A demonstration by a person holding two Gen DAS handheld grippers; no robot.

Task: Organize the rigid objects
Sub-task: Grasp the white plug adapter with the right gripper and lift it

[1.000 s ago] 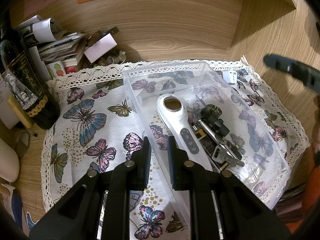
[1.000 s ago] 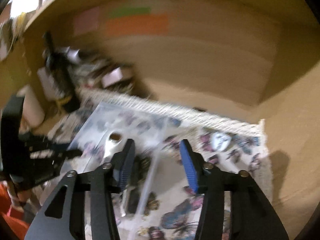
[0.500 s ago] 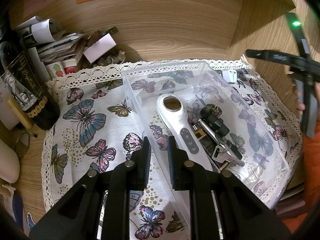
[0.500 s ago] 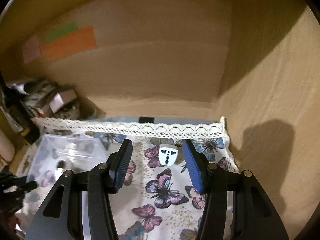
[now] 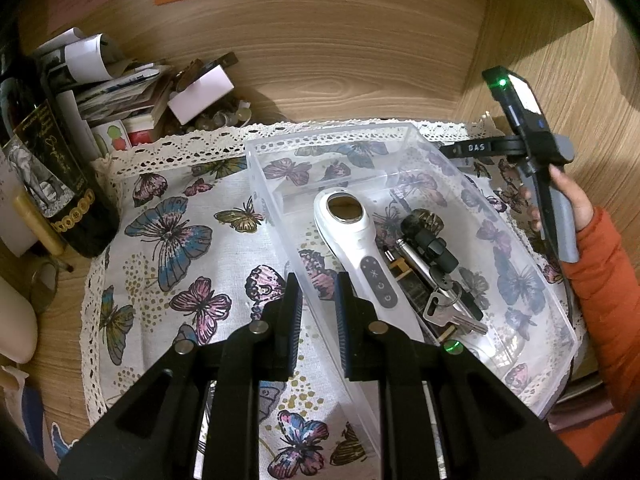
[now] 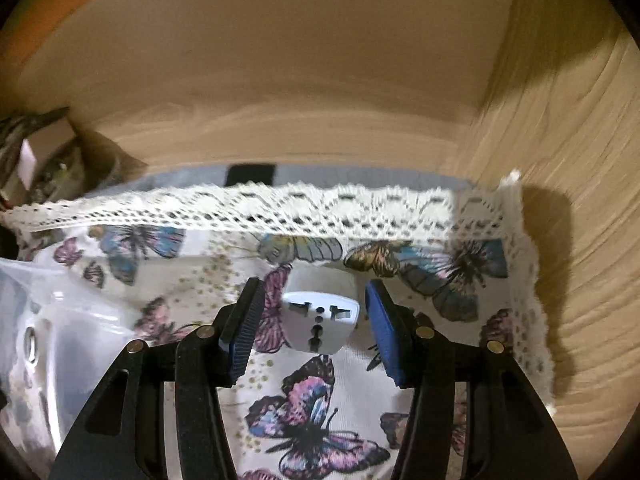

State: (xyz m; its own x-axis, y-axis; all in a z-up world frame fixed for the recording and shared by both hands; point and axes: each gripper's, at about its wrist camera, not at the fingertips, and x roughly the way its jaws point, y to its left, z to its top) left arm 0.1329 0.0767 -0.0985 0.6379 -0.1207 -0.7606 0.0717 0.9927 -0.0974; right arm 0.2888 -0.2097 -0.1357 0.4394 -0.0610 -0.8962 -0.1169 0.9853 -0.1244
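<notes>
A clear plastic bin (image 5: 532, 312) lies on the butterfly cloth (image 5: 168, 240). It holds a white handheld device (image 5: 360, 248), keys (image 5: 448, 312) and a black part (image 5: 428, 240). My left gripper (image 5: 318, 316) straddles the bin's left wall near the front, its jaws a narrow gap apart, so it is shut on that wall. My right gripper (image 6: 314, 324) is open, its jaws on either side of a white plug adapter (image 6: 320, 320) that rests on the cloth (image 6: 312, 420) near the back right corner. The pads do not touch it. The right tool also shows in the left wrist view (image 5: 532, 152).
A dark wine bottle (image 5: 44, 172) and a heap of papers and small boxes (image 5: 132, 92) stand at the back left. Wooden walls close the back (image 5: 320, 40) and the right (image 6: 560, 160). The cloth's lace edge (image 6: 280, 208) runs just behind the adapter.
My right gripper has swung right from over the bin and moved in on the plug adapter, which now sits between its open jaws. My left gripper has stayed on the bin wall.
</notes>
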